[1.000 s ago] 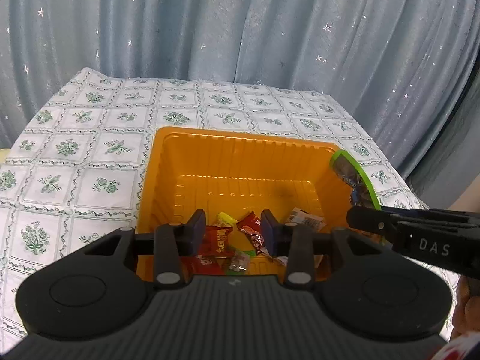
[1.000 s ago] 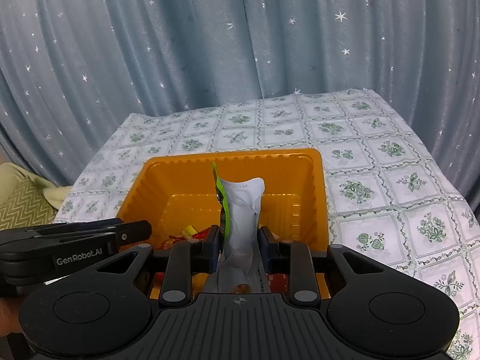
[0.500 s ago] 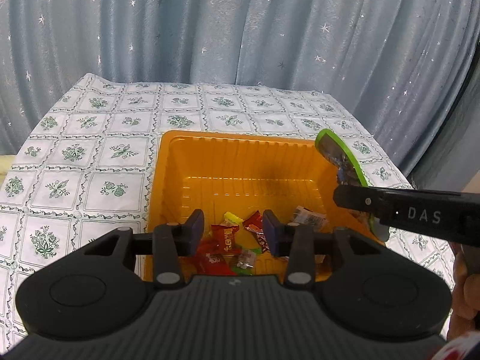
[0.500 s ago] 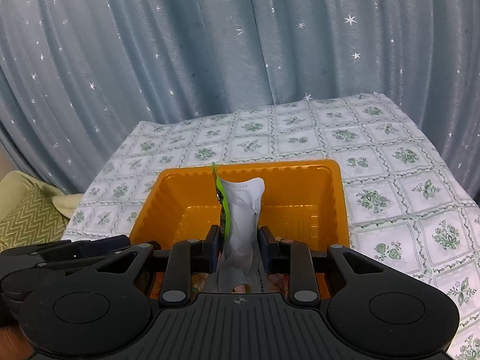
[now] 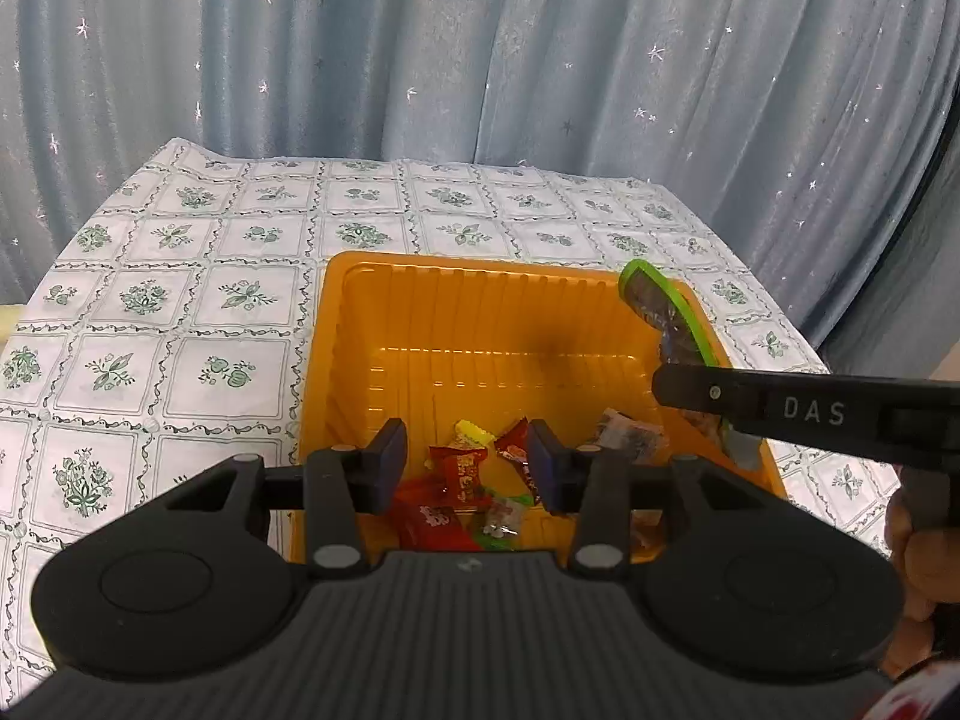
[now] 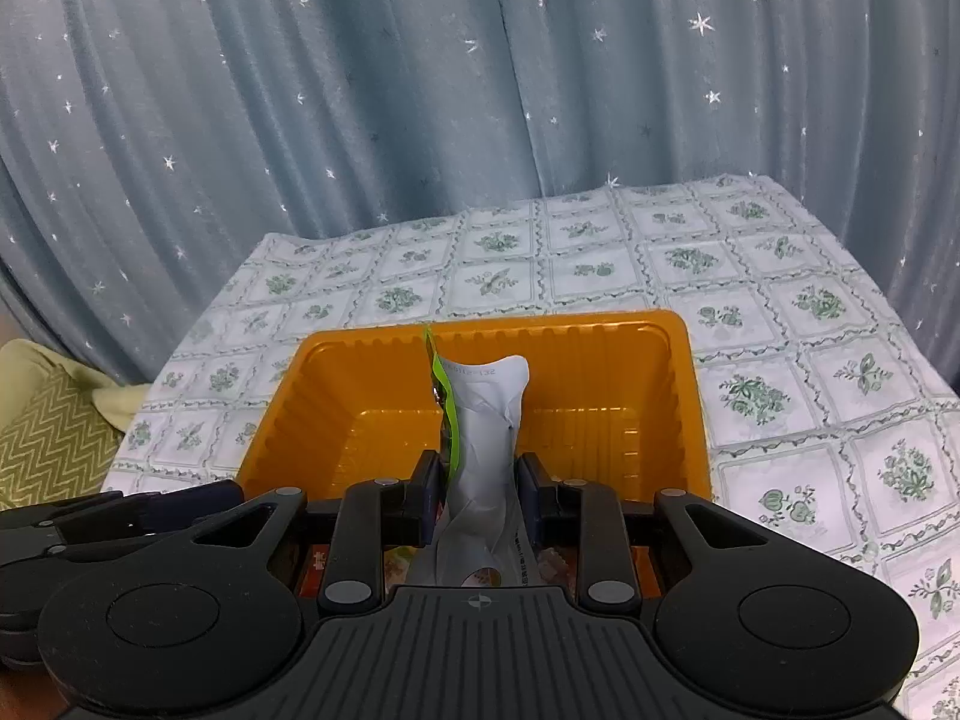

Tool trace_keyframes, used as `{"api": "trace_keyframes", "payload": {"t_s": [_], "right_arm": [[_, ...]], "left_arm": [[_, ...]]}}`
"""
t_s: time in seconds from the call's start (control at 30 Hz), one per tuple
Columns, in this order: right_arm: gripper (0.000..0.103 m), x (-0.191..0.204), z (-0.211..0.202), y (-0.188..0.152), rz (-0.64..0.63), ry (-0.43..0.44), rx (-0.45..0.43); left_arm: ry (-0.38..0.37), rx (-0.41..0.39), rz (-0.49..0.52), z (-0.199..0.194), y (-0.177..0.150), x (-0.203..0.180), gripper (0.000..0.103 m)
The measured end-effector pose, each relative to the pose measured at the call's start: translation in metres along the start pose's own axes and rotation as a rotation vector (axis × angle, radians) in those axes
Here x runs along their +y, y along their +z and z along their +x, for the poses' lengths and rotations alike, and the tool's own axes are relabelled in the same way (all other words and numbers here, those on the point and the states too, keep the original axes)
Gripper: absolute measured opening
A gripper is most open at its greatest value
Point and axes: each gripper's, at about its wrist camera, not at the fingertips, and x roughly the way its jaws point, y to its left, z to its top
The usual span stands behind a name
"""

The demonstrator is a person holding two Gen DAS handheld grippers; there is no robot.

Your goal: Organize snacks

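The right tool [image 6: 474,495] stays clenched on the green-edged snack pouch [image 6: 480,414], now carried higher over the orange bin [image 5: 336,360], so the drop has not happened. The left tool [image 5: 468,459] hangs released and empty above small wrapped candies [image 5: 465,471] at the bin's near end. The pouch's print is unreadable, and the tool bodies hide the bin's near wall.
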Motion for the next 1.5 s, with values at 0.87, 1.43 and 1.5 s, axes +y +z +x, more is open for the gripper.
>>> {"api": "trace_keyframes", "payload": {"t_s": [0.87, 1.43, 1.5], "right_arm": [[0.082, -0.033, -0.023, -0.003, 0.122, -0.014, -0.058], [0.082, -0.035, -0.072, -0.011, 0.112, -0.06, -0.048], [0.082, -0.034, -0.078, -0.01, 0.106, -0.07, -0.047]], "left_arm": [[0.025, -0.014, 0.009, -0.013, -0.003, -0.004, 0.065], [0.092, -0.047, 0.034, -0.054, -0.006, -0.018, 0.103], [0.087, -0.045, 0.022, -0.06, -0.007, -0.019, 0.103]]}}
